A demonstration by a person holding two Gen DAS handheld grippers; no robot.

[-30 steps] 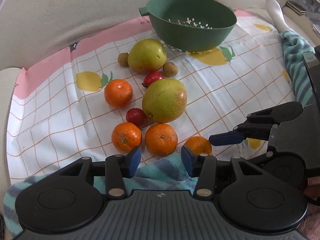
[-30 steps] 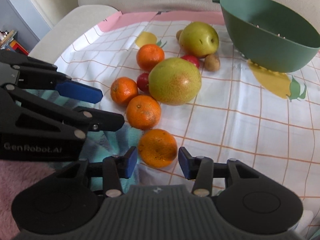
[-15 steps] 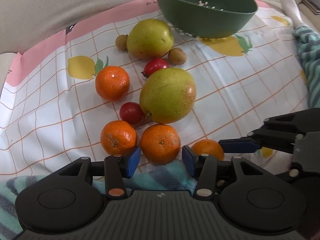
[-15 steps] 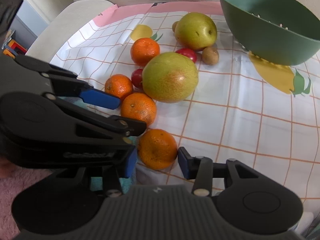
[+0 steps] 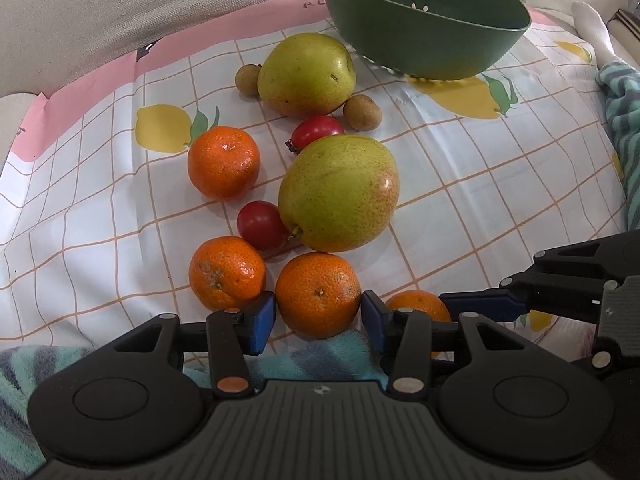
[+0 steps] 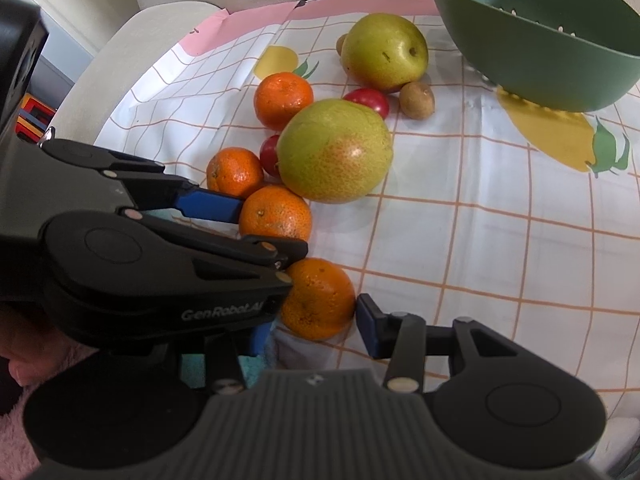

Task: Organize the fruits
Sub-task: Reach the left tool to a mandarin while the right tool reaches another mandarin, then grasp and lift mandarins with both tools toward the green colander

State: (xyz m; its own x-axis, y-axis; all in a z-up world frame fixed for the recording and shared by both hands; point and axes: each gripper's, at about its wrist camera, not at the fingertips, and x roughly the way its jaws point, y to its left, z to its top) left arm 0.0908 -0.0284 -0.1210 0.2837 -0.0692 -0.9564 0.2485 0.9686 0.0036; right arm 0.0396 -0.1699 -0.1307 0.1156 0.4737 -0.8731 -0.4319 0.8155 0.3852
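Observation:
Fruit lies on a checked cloth (image 5: 480,184): two pears (image 5: 338,192) (image 5: 306,74), several tangerines, two red fruits (image 5: 262,225) and two small brown ones (image 5: 362,112). Behind them stands a green colander (image 5: 424,28) (image 6: 532,40). My left gripper (image 5: 318,320) points steeply down, its jaws closing, and both blue pads touch the sides of the near middle tangerine (image 5: 318,294) (image 6: 276,212). My right gripper (image 6: 316,324) is shut on the nearest tangerine (image 6: 318,298) (image 5: 418,304). Its left pad is hidden behind the left gripper.
A teal striped blanket (image 5: 620,120) lies along the right and under both grippers. Beige cushions (image 5: 120,20) border the cloth at the back and left. A foot in a white sock (image 5: 592,28) rests at the far right. Two more tangerines (image 5: 224,162) (image 5: 226,272) lie left of the held ones.
My left gripper has come down and forward until its jaws flank the middle tangerine, then narrowed onto it. The right gripper has stayed around its tangerine.

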